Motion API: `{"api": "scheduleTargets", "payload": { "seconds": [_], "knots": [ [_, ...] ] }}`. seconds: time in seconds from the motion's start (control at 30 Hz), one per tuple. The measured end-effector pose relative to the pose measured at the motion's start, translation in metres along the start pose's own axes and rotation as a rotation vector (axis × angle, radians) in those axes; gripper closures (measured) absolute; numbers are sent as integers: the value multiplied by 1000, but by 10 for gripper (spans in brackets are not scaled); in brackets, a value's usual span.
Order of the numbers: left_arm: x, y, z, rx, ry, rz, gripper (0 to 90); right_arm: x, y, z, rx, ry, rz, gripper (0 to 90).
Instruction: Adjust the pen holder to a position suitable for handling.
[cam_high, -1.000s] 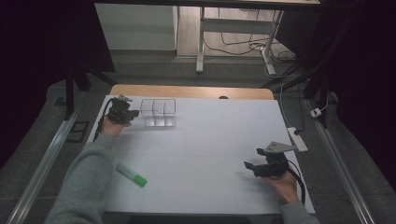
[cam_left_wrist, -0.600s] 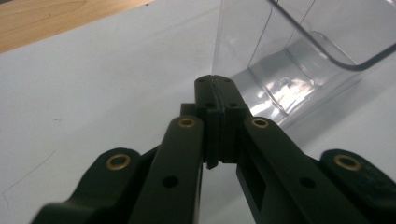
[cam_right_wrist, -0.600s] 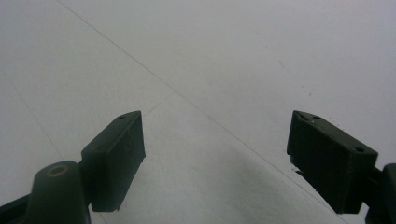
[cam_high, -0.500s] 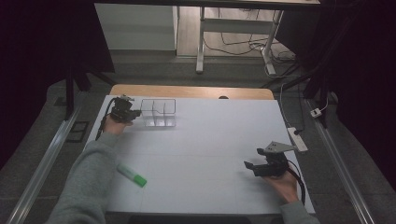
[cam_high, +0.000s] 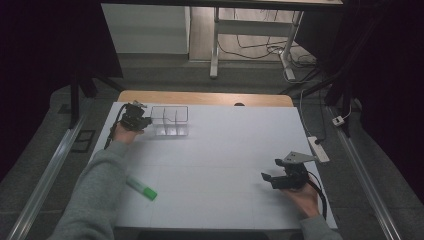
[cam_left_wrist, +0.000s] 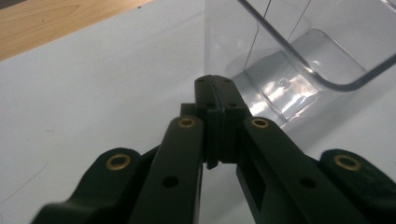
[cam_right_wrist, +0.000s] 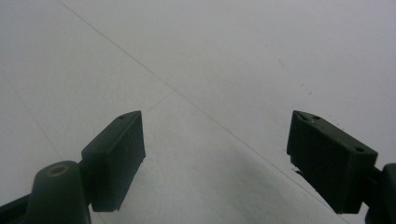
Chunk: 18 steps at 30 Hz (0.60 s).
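White sheeting covers the table (cam_high: 215, 150), with a strip of bare wood along its far edge in the upper middle of the high view. At the upper left of that view we see the left gripper (cam_high: 142, 121), held in a grey-sleeved arm, just beside the left end of a clear plastic organiser tray (cam_high: 171, 120) divided into compartments. In the left gripper view we see its jaws pressed together with nothing between them, their tips (cam_left_wrist: 215, 86) at the foot of the tray's transparent wall (cam_left_wrist: 299, 70); we cannot tell whether they touch it. At the lower right of the high view we find the right gripper (cam_high: 267, 178), a grey three-cornered plate on top, pointing toward the left of the frame, low over the white surface. In the right gripper view its jaws stand spread wide, with bare white sheet (cam_right_wrist: 210, 70) between them. A green marker (cam_high: 142, 188) lies on the sheet at the lower left of the high view, beside the left forearm and well apart from both grippers.
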<state>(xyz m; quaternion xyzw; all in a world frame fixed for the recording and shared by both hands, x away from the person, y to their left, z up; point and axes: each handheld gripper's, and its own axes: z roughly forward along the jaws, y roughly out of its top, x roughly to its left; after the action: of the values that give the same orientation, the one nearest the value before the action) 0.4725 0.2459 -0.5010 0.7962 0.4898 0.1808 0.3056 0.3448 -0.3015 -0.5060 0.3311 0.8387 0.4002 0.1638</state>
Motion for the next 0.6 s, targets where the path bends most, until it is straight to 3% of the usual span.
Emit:
{"api": "scheduleTargets", "payload": {
  "seconds": [0.27,0.6],
  "knots": [
    [-4,3,2,-3,-16,3,887,0,0,0,4,-4,-1,186],
    [-15,8,3,-7,-43,34,887,0,0,0,6,-4,-1,186]
  ]
}}
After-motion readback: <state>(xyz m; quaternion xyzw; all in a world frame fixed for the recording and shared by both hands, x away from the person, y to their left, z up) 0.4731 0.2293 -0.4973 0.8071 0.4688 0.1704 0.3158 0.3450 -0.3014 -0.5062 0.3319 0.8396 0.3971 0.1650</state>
